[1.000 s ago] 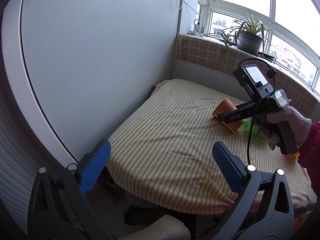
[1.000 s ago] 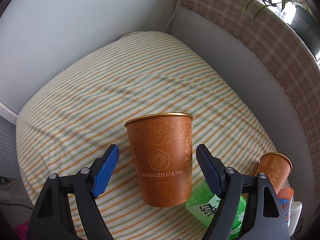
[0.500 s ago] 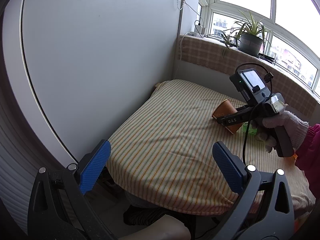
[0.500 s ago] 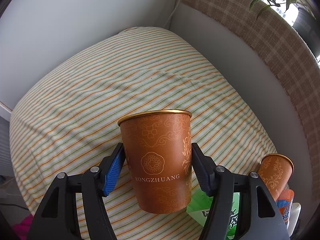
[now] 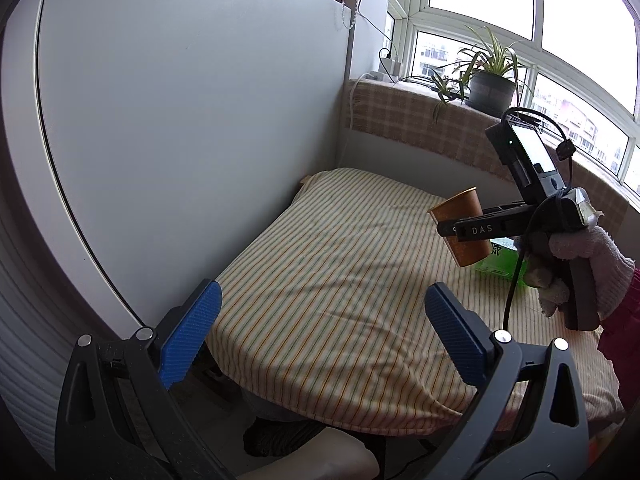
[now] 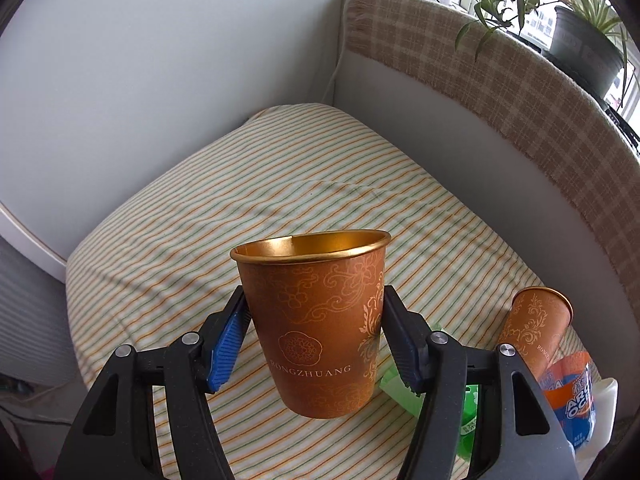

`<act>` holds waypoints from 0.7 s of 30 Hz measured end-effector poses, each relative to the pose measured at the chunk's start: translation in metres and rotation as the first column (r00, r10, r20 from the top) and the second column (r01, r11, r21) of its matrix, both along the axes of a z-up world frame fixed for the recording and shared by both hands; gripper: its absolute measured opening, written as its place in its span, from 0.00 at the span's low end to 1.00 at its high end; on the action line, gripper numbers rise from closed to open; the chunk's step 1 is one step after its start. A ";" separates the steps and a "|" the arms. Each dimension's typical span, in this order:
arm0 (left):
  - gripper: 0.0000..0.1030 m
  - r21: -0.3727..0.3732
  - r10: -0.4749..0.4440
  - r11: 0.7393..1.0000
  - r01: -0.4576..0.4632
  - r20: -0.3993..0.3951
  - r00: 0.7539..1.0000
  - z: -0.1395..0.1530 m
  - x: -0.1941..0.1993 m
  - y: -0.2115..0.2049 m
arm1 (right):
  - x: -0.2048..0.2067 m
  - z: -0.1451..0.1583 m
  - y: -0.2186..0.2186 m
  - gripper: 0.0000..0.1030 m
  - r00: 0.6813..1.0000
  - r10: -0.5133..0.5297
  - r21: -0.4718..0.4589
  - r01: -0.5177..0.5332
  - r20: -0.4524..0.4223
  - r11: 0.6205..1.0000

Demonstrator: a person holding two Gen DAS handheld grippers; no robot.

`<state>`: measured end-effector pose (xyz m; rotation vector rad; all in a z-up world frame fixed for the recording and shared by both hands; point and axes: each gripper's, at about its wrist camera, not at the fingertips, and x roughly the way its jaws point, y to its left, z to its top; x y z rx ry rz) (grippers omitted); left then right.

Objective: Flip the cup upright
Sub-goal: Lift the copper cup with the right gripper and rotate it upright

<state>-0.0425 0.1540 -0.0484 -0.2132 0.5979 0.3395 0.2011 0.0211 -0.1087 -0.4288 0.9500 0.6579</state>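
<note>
Striped table (image 6: 304, 184): two cups, one (image 6: 316, 328) in right gripper (image 6: 316, 338).

Daylight only, coming thru the bay window (image 5: 480, 4) at upper right; panes blown out to near white, w/ the potted spider plant (image 5: 491, 80) backlit and dark against them. Light is soft and cool, no hard glare. The pale grey wall panel (image 5: 192, 128) is evenly lit. Broad soft shadows fall across the striped yellow-green tablecloth (image 5: 340, 280), darkest approx. mid-cloth. In the right wrist view the orange paper cup with gold rim (image 6: 320, 320) is sharp, its gold inside glinting. Both views are crisp, no motion blur. Strong fisheye bend at edges; straight lines bow, corners vignette to black.
</note>
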 end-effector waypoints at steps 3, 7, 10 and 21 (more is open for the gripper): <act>1.00 -0.007 -0.007 1.000 0.007 0.009 1.000 0.001 0.001 -0.004 | -0.015 0.013 -0.016 0.61 1.000 -0.028 0.059 0.028 -0.001 0.998; 1.00 -0.018 -0.028 0.999 0.028 0.019 0.999 0.001 0.005 -0.010 | -0.040 0.028 -0.043 0.61 0.997 -0.077 0.139 0.076 -0.001 0.987; 1.00 -0.038 -0.073 0.997 0.073 0.017 0.997 0.001 0.010 -0.019 | -0.056 0.033 -0.067 0.62 0.991 -0.134 0.187 0.134 -0.013 0.973; 1.00 -0.096 -0.259 0.962 0.256 -0.024 0.965 -0.007 0.038 -0.066 | -0.093 0.018 -0.174 0.62 0.907 -0.379 0.296 0.418 -0.181 0.859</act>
